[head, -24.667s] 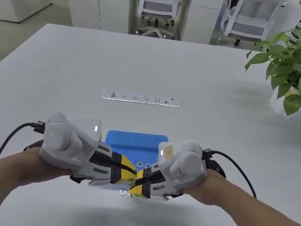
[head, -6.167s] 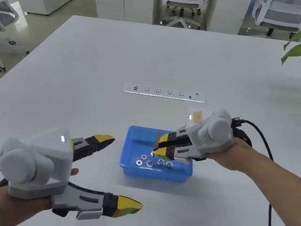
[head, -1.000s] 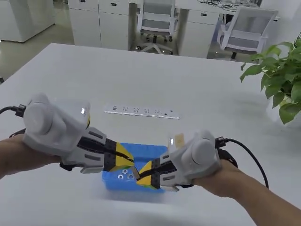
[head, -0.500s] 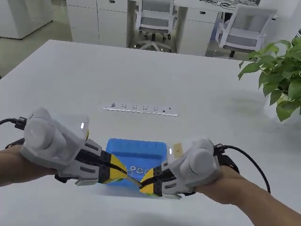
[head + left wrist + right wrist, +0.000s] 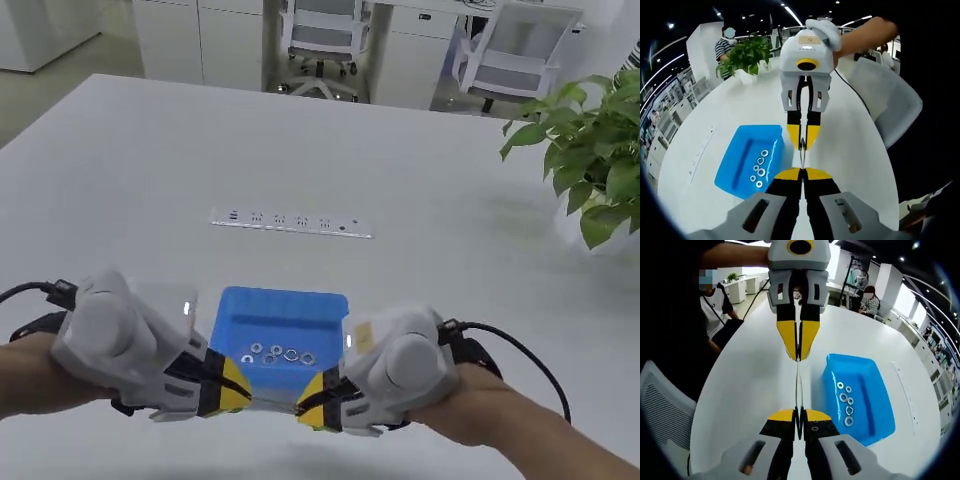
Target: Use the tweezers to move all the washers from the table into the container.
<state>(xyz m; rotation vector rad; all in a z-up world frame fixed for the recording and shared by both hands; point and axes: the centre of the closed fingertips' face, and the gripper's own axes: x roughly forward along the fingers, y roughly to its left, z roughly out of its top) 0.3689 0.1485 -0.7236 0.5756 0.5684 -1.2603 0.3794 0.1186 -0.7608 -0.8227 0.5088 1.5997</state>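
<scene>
Tweezers (image 5: 798,385) stretched end to end between the two tools, just off the near side of the container. The left hand-held gripper (image 5: 801,172) is clenched on one end, the right hand-held gripper (image 5: 799,416) clenched on the other, noses facing each other. It reads like a handover or a re-grip, with both sharing the thin tool so it can't slip.

Just beyond them the blue container (image 5: 285,312) sits flat on the bench (image 5: 430,200), close in for short carries. The washers (image 5: 277,353) lie in a loose cluster on its floor, six by my count. Every washer I can make out is in there, so the job looks about done.

The bench is white, matte and broad. Farther out a power strip (image 5: 290,221) lies flat across it. A plant (image 5: 590,160) stands off to the right, with office chairs (image 5: 320,25) and cabinets at the back.
</scene>
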